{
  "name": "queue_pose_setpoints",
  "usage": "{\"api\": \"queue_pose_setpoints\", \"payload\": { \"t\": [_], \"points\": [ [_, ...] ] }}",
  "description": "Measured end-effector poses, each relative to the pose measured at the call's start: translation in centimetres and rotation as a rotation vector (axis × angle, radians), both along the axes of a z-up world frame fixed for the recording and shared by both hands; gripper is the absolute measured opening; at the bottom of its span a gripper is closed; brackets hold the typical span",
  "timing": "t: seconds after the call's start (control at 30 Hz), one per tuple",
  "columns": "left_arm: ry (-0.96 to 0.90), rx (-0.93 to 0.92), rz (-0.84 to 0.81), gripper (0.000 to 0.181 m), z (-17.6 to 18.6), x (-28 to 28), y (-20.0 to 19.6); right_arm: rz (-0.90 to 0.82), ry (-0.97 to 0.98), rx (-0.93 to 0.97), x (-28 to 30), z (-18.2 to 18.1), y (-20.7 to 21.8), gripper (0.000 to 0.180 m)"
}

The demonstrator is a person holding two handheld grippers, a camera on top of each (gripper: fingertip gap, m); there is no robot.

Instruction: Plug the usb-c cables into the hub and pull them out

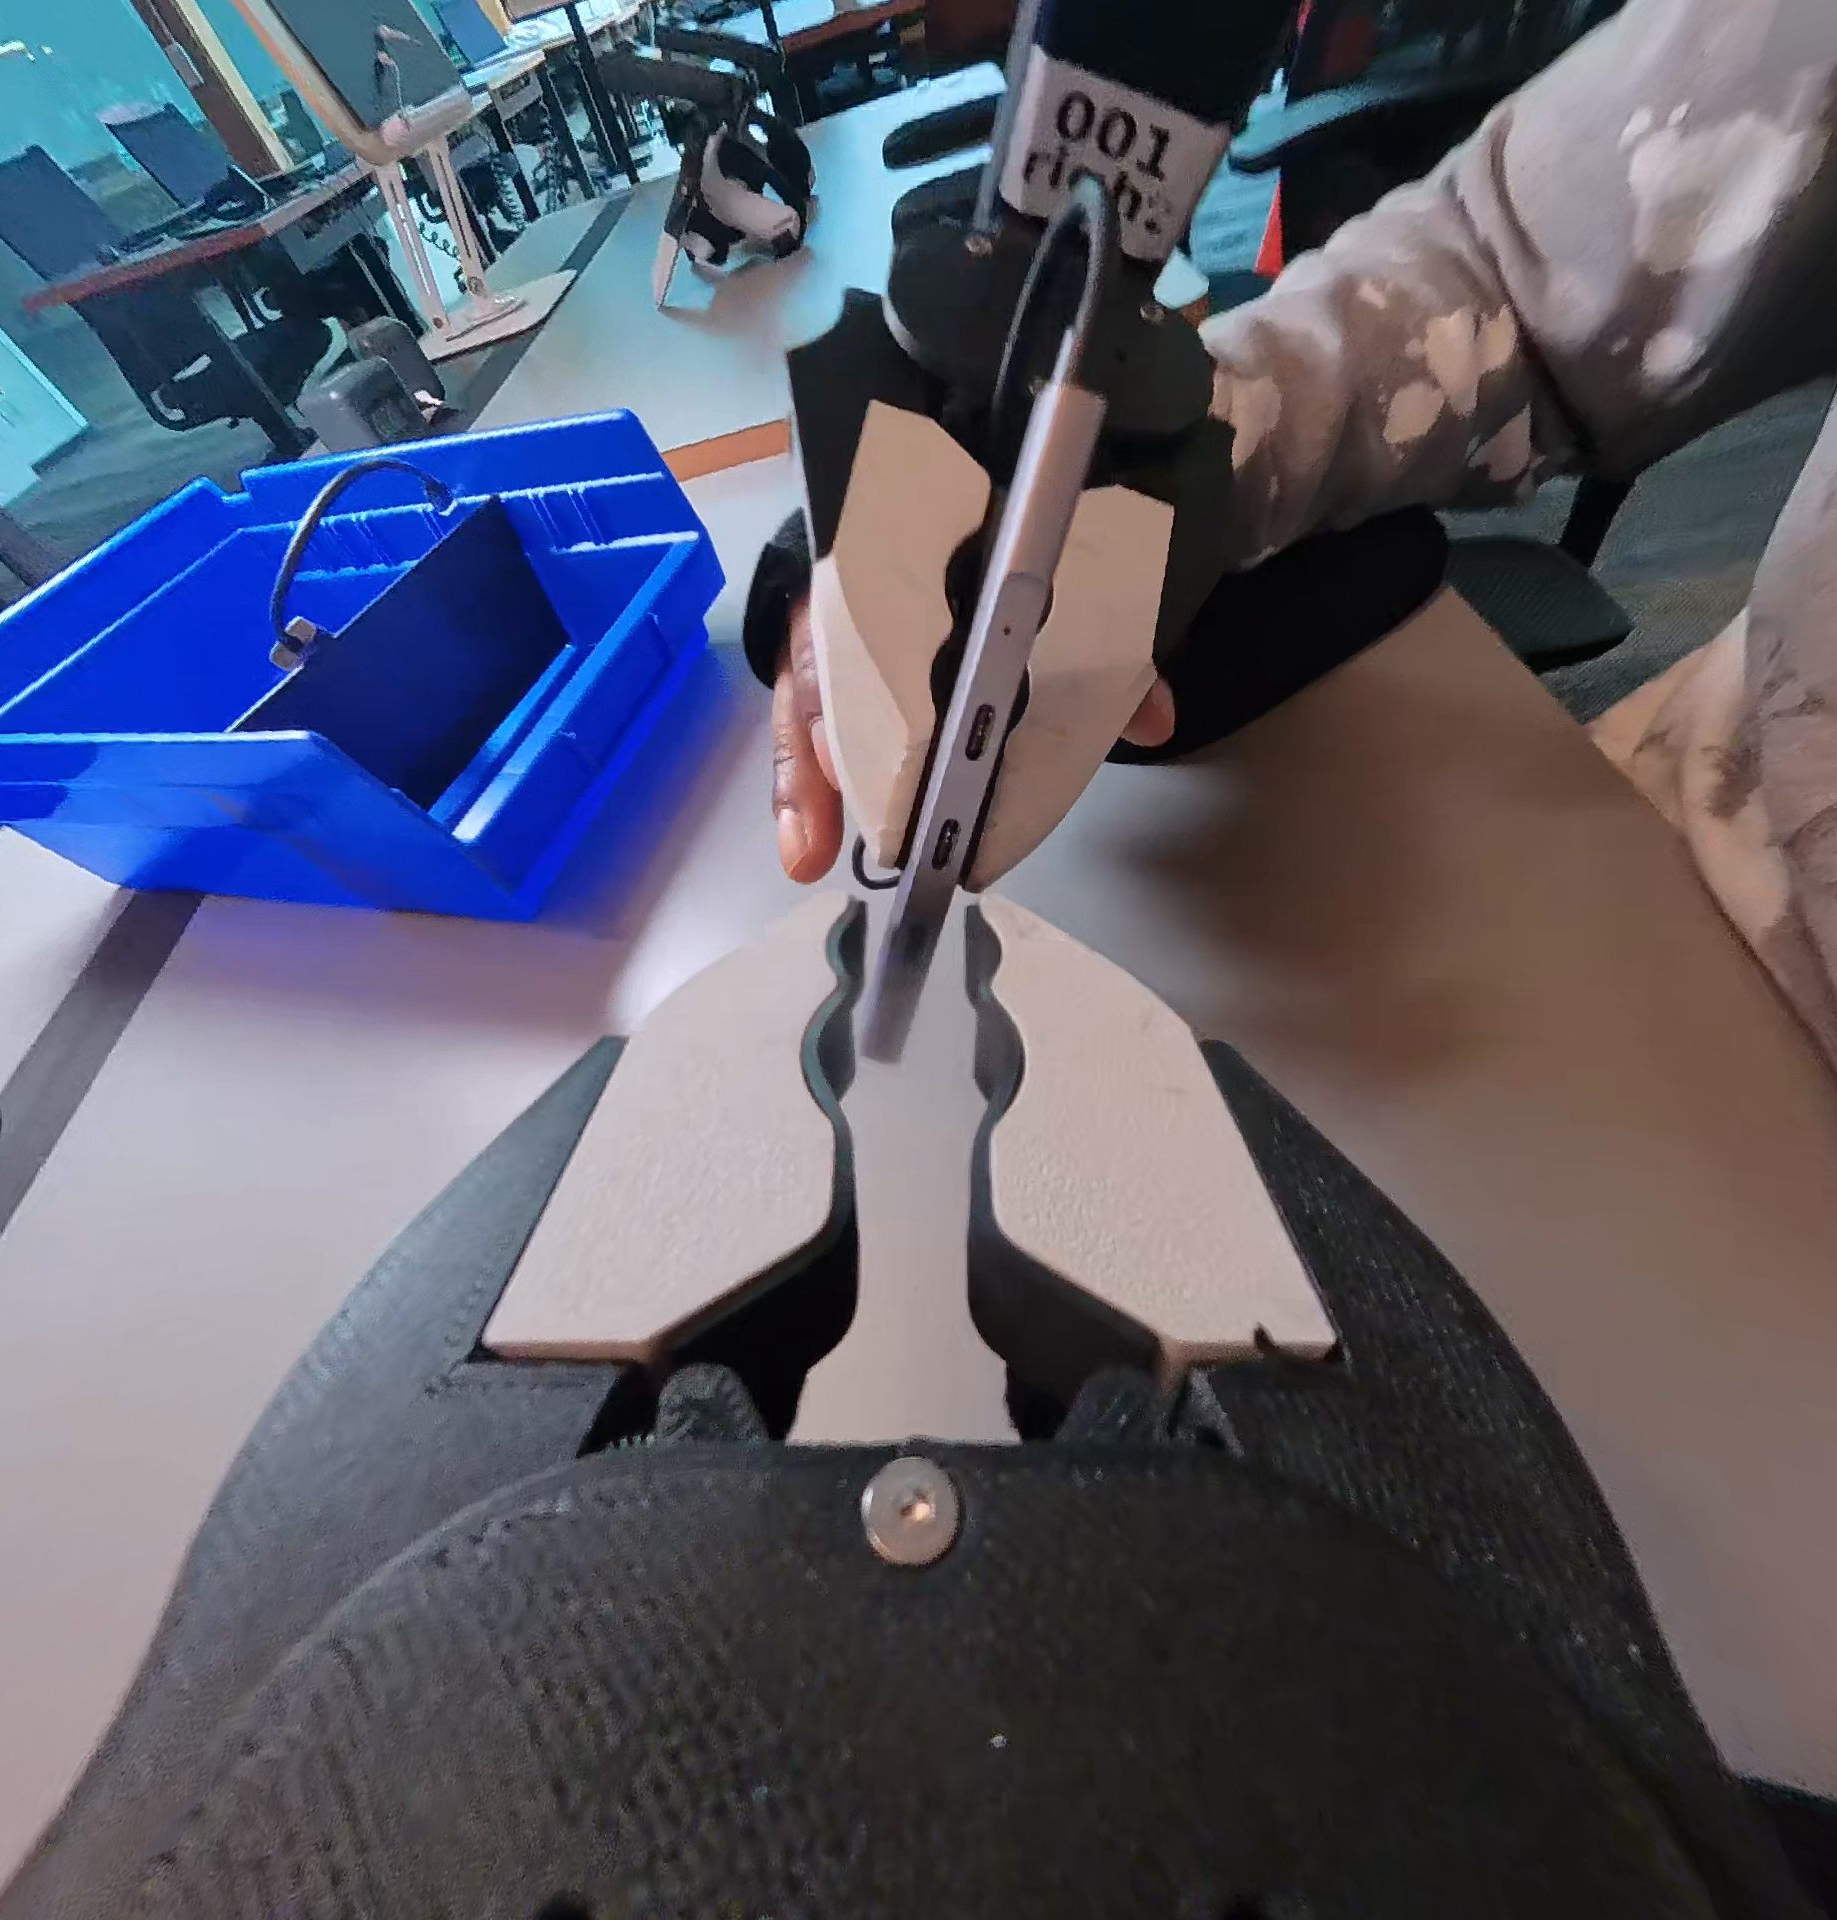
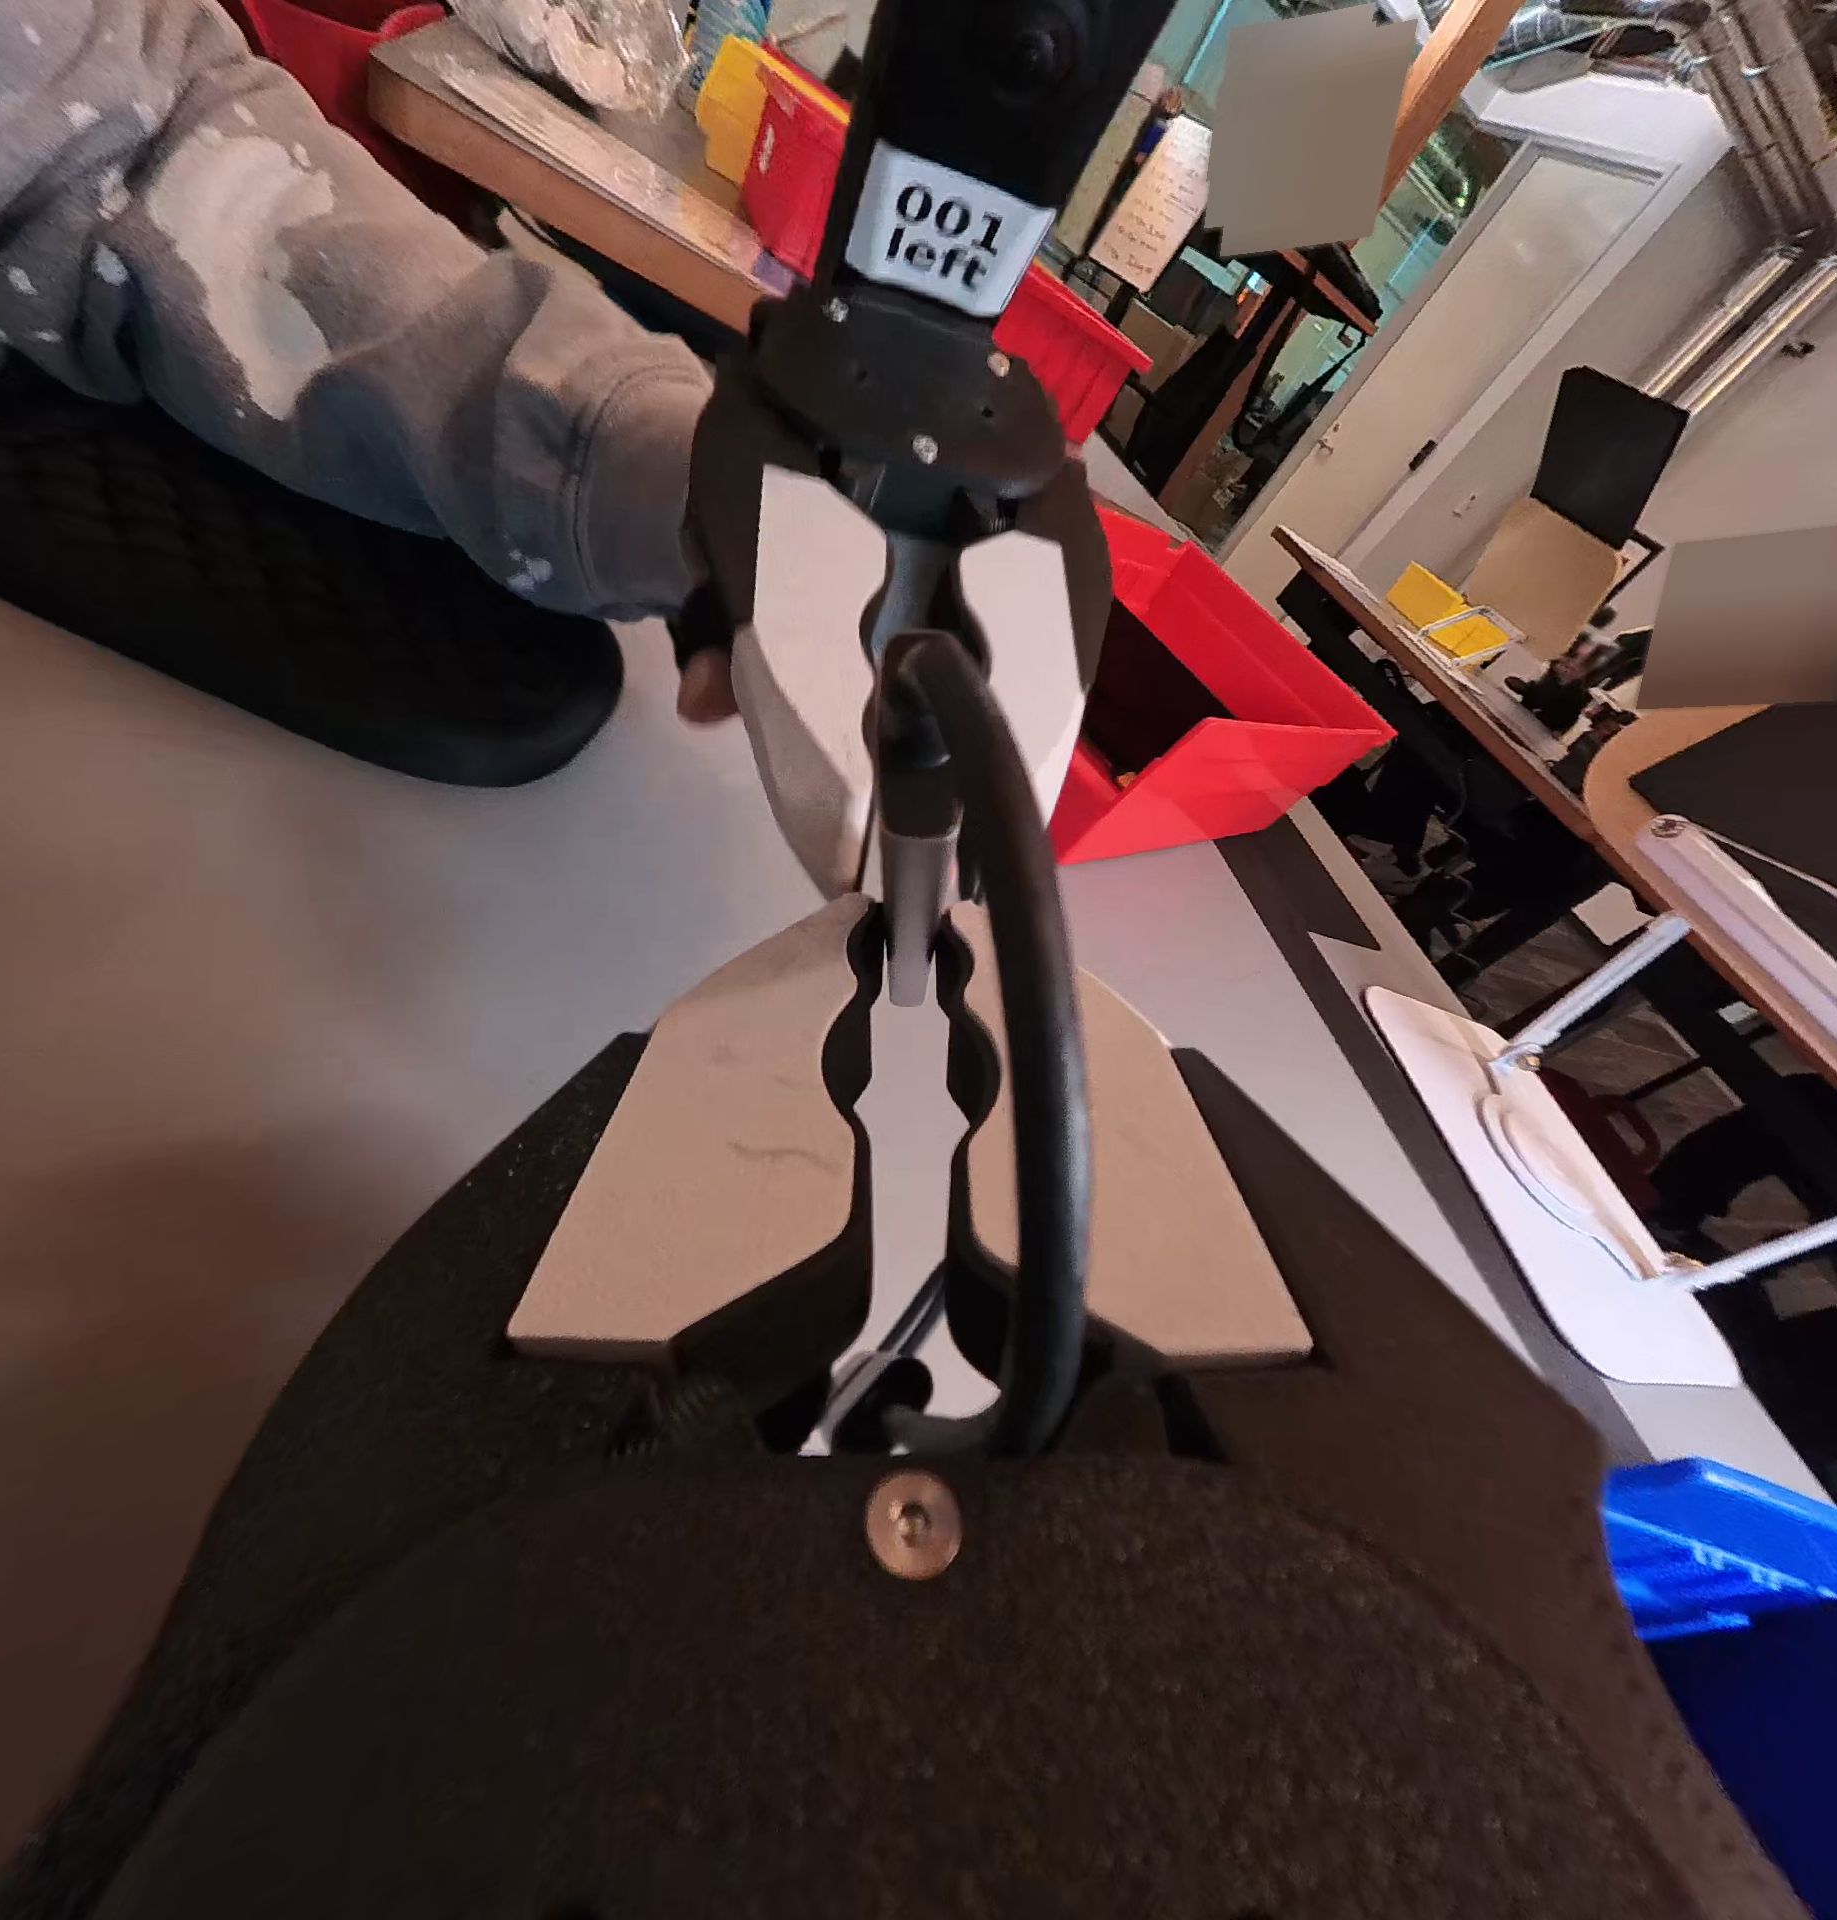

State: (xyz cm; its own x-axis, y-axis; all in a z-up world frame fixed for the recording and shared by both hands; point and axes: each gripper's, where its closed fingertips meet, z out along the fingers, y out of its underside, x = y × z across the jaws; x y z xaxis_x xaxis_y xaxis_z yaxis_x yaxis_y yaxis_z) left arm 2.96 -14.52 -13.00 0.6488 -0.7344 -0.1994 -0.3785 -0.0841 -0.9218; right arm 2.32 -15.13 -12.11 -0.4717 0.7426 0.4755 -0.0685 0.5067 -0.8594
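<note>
My right hand-held gripper (image 1: 971, 831) pinches the slim silver hub (image 1: 981, 717) edge-on between its pale fingers (image 1: 872, 623), holding it tilted above the grey desk (image 1: 322, 1039). The hub's near tip reaches between the fingers of my left hand-held gripper (image 1: 912, 914), which I see spread, with a gap on either side of the hub. The hub's own black cable (image 2: 1039, 1039) arcs back over my right hand-held gripper. A blue bin (image 1: 374, 665) sits on the desk to the left, with a short black usb-c cable (image 1: 311, 561) looped over its dark divider.
</note>
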Motion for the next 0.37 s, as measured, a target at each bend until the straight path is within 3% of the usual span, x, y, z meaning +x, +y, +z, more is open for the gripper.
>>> {"api": "queue_pose_setpoints", "payload": {
  "t": [0.13,0.27,0.37],
  "points": [
    [-0.058,0.019,0.126,0.03,3.9,-5.2,0.3,-0.069,0.038,-0.004,-0.1,1.1,1.9,0.009],
    [-0.107,-0.035,0.556,0.028,8.2,-17.0,0.6,-0.143,0.089,0.004,-0.2,2.2,3.8,0.009],
    [-0.201,-0.239,0.841,0.027,7.2,-25.5,-0.1,-0.161,0.081,-0.004,-0.5,2.0,4.3,0.009]
  ]
}}
